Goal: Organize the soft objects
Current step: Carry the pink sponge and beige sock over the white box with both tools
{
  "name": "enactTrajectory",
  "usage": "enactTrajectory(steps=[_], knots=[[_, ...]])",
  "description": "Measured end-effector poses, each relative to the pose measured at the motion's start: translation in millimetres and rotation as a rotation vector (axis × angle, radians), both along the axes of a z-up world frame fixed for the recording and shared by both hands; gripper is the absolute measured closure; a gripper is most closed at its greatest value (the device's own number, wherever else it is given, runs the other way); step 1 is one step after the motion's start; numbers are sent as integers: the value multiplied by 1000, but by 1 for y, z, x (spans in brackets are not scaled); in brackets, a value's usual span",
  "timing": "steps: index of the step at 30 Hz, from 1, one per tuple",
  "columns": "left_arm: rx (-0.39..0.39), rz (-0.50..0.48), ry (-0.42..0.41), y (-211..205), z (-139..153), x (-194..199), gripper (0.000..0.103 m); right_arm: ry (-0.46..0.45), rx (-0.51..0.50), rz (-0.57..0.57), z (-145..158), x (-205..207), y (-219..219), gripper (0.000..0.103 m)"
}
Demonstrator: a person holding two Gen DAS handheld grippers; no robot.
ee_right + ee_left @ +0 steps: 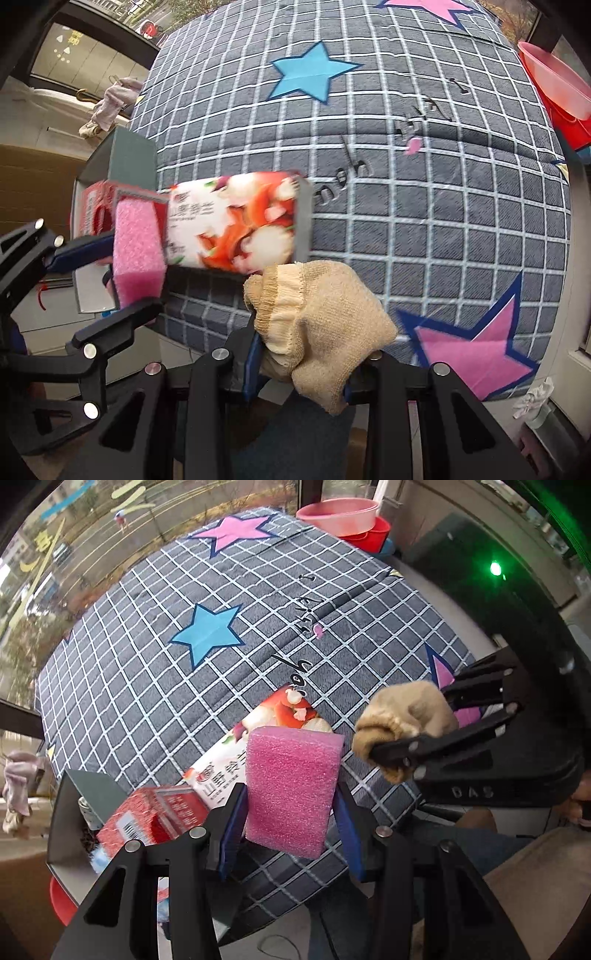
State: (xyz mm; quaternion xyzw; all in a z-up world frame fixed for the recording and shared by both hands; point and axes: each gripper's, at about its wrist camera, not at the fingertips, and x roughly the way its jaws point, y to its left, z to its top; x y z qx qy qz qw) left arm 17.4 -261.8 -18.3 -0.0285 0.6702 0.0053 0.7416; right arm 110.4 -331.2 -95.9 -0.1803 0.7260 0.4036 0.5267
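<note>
Red printed carton [147,818]: lower left of the left wrist view, a barcode on its face; other print too blurred to read.
White food packet with red and white pictures [255,746]: just right of the carton, Chinese characters near its lower end, only partly legible.
Pink rectangular foam sponge [291,790]: lower centre of the left wrist view, coarse porous surface, upright block with square edges.
Left gripper [291,812]: blue pads clamped on the sponge's two sides, lifted clear of the cloth.
Grey quilted cloth with white grid lines [184,686]: covers the bench; blue and pink stars, cursive black lettering reading "you" at centre.
Beige knitted sock [317,328]: lower centre of the right wrist view, bunched, ribbed cuff to its left, soft fuzzy weave.
Right gripper [299,365]: jaws closed tight on the sock; "DAS" embossed on its black body.
Pink plastic basin [338,515]: top right of centre in the left wrist view, stacked on a red one.
</note>
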Motion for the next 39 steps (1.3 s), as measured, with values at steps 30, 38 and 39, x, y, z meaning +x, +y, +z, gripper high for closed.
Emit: enactTrajectory(steps=[30, 38, 39], knots=[[103, 638, -163, 160, 58, -189, 53, -61, 216, 543, 103, -144, 179, 69], [128, 794, -102, 179, 39, -228, 53, -58, 228, 617, 99, -176, 218, 69], [125, 812, -96, 181, 37, -232, 53, -59, 227, 618, 99, -178, 221, 69]])
